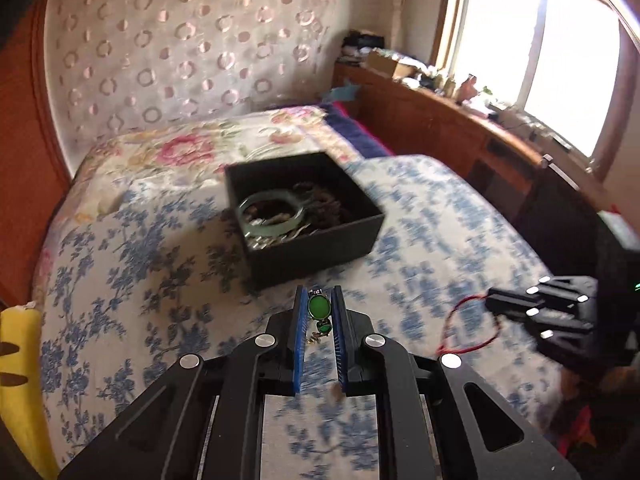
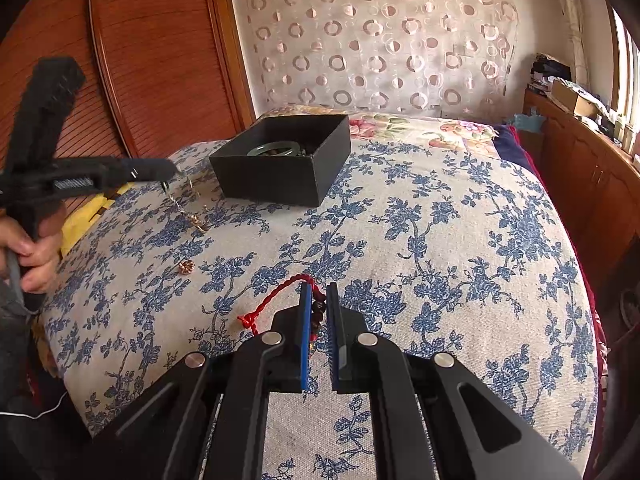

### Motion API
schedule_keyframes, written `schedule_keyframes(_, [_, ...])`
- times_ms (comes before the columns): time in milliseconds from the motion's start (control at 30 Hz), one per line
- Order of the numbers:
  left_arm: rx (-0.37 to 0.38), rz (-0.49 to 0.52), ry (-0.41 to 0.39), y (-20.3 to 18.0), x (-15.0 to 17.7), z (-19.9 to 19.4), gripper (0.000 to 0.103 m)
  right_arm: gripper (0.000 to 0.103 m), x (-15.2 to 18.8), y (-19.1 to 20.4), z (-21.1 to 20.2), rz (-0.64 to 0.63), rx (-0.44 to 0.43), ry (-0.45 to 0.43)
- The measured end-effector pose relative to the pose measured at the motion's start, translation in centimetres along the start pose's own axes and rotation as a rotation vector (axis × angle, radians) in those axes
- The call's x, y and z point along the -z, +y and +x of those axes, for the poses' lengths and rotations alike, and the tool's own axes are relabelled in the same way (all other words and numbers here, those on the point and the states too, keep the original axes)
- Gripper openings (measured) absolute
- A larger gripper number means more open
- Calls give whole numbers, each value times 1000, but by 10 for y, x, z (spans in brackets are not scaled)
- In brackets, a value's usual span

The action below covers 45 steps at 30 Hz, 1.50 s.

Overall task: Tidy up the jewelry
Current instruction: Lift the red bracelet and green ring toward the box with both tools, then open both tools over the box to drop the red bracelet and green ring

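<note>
Beyond the left gripper (image 1: pixel 319 308), straight ahead and just past its fingertips in the left wrist view, sits the black box (image 1: pixel 316 240), open-topped on the floral bedspread (image 1: pixel 140 280), already holding a pale green bangle (image 1: pixel 272 216) and a dark tangle of other pieces. Pinched between the narrowed blue pads, a green-stone pendant (image 1: pixel 319 306), long axis running along the fingers, with a smaller green drop and a bit of chain hanging below. Judged nearer the box than the other arm, so likely first to carry its piece forward over the near wall and let go. Off to the right and nearer, the right gripper (image 2: pixel 319 300), also drawn narrow, closed on the beaded part of a red cord bracelet (image 2: pixel 276 296), whose loop trails left onto the cloth; box from there far and to the left, well apart. Left on the cloth in the right wrist view, a small gold-toned piece (image 2: pixel 186 267) and another chain piece (image 2: pixel 198 222) near the box, not yet gathered.
</note>
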<state>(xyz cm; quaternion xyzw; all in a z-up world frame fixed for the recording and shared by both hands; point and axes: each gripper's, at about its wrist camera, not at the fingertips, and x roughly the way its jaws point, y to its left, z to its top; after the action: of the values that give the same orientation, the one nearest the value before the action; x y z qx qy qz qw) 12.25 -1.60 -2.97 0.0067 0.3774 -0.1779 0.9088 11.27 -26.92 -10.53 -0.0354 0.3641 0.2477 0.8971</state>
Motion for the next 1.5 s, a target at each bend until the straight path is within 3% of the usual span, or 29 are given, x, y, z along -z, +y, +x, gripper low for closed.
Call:
schedule_keyframes(67, [6,7,-11,-5,-3,-5,11,8,1,0,0,1,1,0])
schedule_keyframes(167, [-115,31,24,0,-2,6,11,8,1,0,-1,3,-1,-2])
schedule_keyframes(267, [-157,0,60,15,5,13,11,8,1,-1,-1,1,-4,-2])
schedule_keyframes(867, [-127,24,-6,8,-8,-8,11,8,-15,3,-8,-21,-11,-27])
schedule_keyframes(1500, [-131,44,-48,12,-46,-6,11,8,-114,4,13,-99,-55,-126])
